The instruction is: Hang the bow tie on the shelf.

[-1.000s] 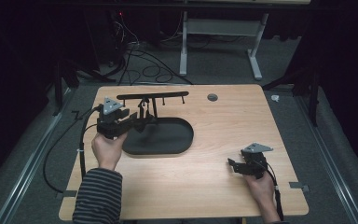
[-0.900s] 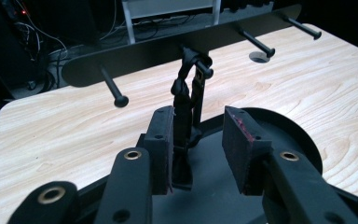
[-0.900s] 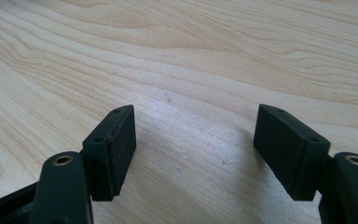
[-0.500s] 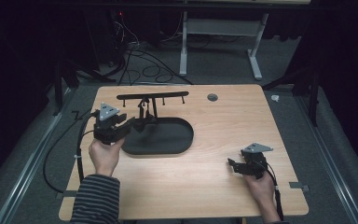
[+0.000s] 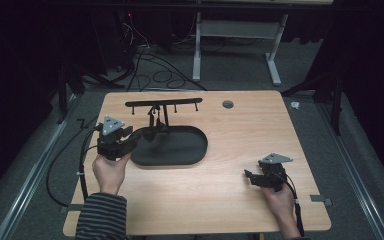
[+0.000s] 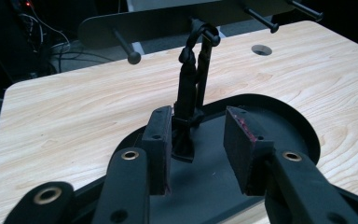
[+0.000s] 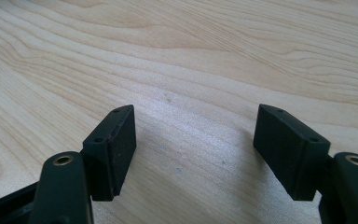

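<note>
A black stand with an oval base (image 5: 180, 150) and a crossbar with pegs (image 5: 162, 103) sits left of the table's centre. A black strap-like piece (image 5: 152, 122) hangs from a middle peg down to the base. My left gripper (image 5: 139, 136) points at it from the left, open. In the left gripper view the strap (image 6: 186, 88) hangs just past the open left gripper (image 6: 198, 140), close against the left pad (image 6: 161, 144), above the base (image 6: 279, 116). My right gripper (image 5: 248, 176) rests low near the front right, open (image 7: 193, 140) over bare wood.
The wooden table (image 5: 260, 130) has a round cable hole (image 5: 227, 104) behind the stand. Cables trail from both grippers off the near edge. On the dark floor beyond stand desk legs (image 5: 197, 50) among loose cables.
My left gripper and hand have drawn back slightly toward the near left. The right gripper has not moved.
</note>
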Motion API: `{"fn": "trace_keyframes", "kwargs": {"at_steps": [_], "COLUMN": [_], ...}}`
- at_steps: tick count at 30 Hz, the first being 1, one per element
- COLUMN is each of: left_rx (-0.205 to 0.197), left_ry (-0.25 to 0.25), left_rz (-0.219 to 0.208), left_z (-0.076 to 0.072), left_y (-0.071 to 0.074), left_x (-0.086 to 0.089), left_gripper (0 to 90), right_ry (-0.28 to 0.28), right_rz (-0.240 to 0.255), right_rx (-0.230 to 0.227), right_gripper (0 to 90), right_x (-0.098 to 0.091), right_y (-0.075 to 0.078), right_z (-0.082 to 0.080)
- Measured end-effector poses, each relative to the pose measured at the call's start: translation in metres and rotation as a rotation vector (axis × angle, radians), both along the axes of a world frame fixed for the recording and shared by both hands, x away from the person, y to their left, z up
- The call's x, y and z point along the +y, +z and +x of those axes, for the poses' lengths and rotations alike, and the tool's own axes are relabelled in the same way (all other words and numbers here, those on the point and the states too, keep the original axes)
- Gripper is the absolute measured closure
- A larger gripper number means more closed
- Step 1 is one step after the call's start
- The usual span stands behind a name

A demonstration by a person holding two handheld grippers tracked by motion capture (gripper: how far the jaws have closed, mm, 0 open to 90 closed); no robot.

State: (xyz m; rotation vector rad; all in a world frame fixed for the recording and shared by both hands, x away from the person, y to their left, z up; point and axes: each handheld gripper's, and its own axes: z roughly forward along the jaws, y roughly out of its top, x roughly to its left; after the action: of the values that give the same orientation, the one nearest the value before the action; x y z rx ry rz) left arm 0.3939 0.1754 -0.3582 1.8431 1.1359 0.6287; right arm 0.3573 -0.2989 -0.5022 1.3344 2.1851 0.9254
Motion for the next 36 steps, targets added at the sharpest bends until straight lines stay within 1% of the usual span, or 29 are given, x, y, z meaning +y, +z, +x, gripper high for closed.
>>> {"fn": "trace_keyframes", "kwargs": {"at_steps": [13, 18, 31, 36], "left_rx": [-0.005, 0.003, 0.004, 0.008], "left_ry": [0.001, 0.004, 0.012, 0.012], "left_rz": [-0.015, -0.021, -0.033, -0.035], "left_z": [-0.008, -0.011, -0.020, -0.025], "left_y": [-0.003, -0.007, -0.012, -0.016], "left_x": [0.002, 0.003, 0.007, 0.007], "left_gripper": [62.2, 62.1, 62.1, 61.9], "right_ry": [-0.001, -0.001, -0.001, -0.001], "right_rz": [0.000, 0.000, 0.001, 0.000], "right_rx": [0.001, 0.002, 0.001, 0.001], "right_gripper": [31.3, 31.3, 31.3, 31.3], "right_x": [0.000, 0.000, 0.000, 0.000], "right_y": [0.000, 0.000, 0.000, 0.000], "right_z": [0.000, 0.000, 0.000, 0.000]}}
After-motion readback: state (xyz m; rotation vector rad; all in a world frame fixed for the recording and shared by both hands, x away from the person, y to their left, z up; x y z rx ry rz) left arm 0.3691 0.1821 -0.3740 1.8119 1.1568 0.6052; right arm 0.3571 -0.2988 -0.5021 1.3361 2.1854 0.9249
